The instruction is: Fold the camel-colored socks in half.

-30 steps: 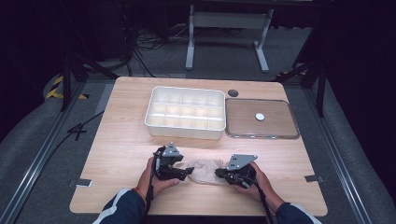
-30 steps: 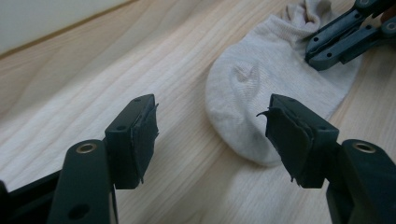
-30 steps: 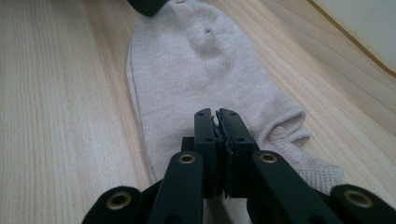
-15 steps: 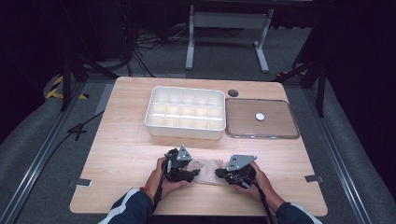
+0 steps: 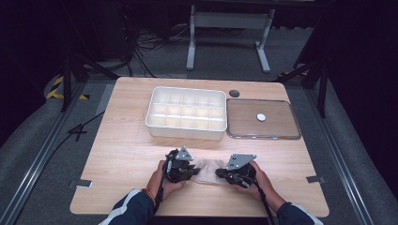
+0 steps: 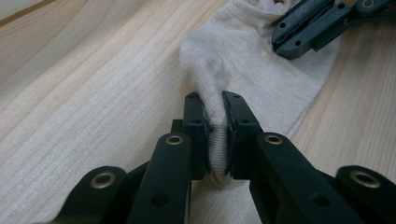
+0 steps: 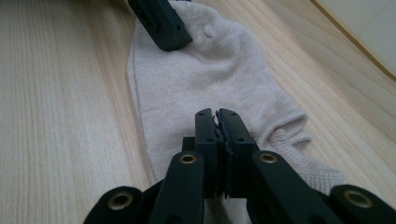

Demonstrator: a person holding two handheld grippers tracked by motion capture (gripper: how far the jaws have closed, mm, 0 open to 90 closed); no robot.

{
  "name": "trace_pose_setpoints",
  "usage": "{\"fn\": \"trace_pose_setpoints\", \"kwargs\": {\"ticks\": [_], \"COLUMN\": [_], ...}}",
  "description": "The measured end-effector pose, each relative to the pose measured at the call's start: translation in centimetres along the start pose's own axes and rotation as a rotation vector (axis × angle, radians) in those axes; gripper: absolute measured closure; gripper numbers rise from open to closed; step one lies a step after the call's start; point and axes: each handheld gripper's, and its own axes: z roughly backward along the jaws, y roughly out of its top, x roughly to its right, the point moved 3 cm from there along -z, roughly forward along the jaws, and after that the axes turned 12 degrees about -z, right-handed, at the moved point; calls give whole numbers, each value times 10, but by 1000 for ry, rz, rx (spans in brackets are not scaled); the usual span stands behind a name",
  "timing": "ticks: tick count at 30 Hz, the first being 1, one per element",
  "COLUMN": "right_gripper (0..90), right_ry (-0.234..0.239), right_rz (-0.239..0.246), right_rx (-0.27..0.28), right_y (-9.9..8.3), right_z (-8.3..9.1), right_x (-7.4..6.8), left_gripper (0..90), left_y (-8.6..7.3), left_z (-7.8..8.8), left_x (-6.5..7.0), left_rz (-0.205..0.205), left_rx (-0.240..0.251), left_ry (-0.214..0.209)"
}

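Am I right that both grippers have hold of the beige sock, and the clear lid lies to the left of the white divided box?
Not quite. The left gripper and right gripper do both pinch the beige sock, but the clear lid lies to the right of the white divided box, as the high view shows.

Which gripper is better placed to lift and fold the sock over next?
Left, probably: the left gripper has just closed on a raised fold of the sock; the right gripper is shut low, its hold unclear.

Sock (image 6: 261, 74): toe end cut off at frame top; pinched fold hidden between left gripper (image 6: 215, 133) pads.
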Motion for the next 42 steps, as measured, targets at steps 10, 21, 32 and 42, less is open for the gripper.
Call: {"fn": "trace_pose_setpoints", "kwargs": {"ticks": [10,21,32,42], "right_gripper": [868,870,837,675], "right_ry": [-4,-8,-4,-90], "right_rz": [1,4,-4,-49], "right_rx": [-11,-39,-28,87], "right_y": [2,11,12,10], "right_z": [-1,-7,-10,39], "right_x": [0,-2,-2,23], "left_gripper": [816,816,817,819], "left_y": [6,17,25,23], "left_z": [8,11,3,5], "left_x": [3,10,15,13], "left_rz": [-31,-45,-56,-42], "left_rx": [43,119,136,137], "left_ry": [10,1,-4,5]}}
